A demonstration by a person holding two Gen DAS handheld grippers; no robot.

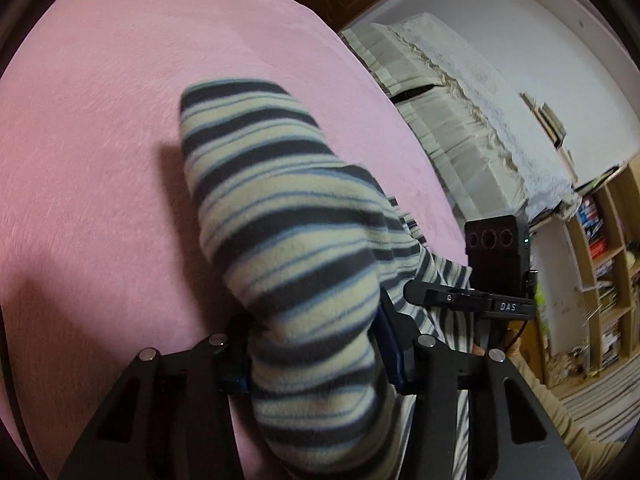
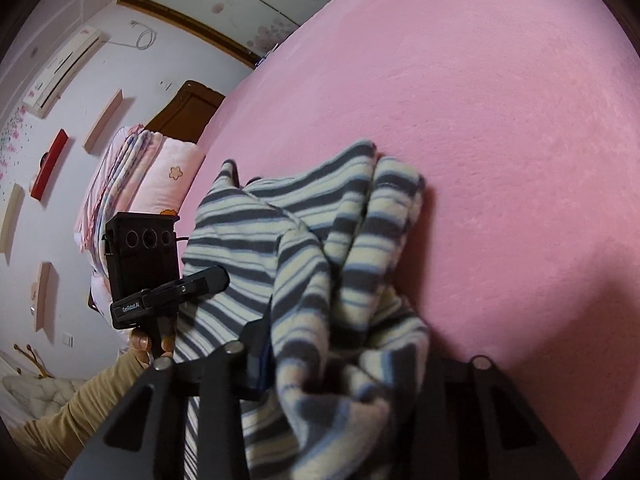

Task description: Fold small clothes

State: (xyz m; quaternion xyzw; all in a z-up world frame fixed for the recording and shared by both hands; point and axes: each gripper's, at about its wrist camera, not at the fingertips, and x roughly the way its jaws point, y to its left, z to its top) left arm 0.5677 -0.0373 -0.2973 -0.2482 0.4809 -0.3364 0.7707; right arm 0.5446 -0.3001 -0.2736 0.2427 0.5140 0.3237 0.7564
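Observation:
A small fleece garment (image 1: 288, 216) with grey, cream and light-blue stripes is lifted off the pink bed cover (image 1: 100, 140). In the left wrist view a bunched edge of it fills the gap between the blue pads (image 1: 390, 350), and my left gripper (image 1: 312, 356) is shut on it. The right wrist view shows the same garment (image 2: 320, 240) draped over my right gripper (image 2: 344, 360), which is shut on a thick fold; its right finger is hidden under cloth. The far end of the garment still touches the bed.
The pink cover (image 2: 500, 120) spreads wide beyond the garment. Folded bedding (image 2: 132, 176) is stacked at the bed's head. Off the bed's side are a lace-covered piece of furniture (image 1: 452, 120) and a bookshelf (image 1: 604, 264). A hand (image 2: 140, 344) in a tan sleeve holds the left gripper's handle.

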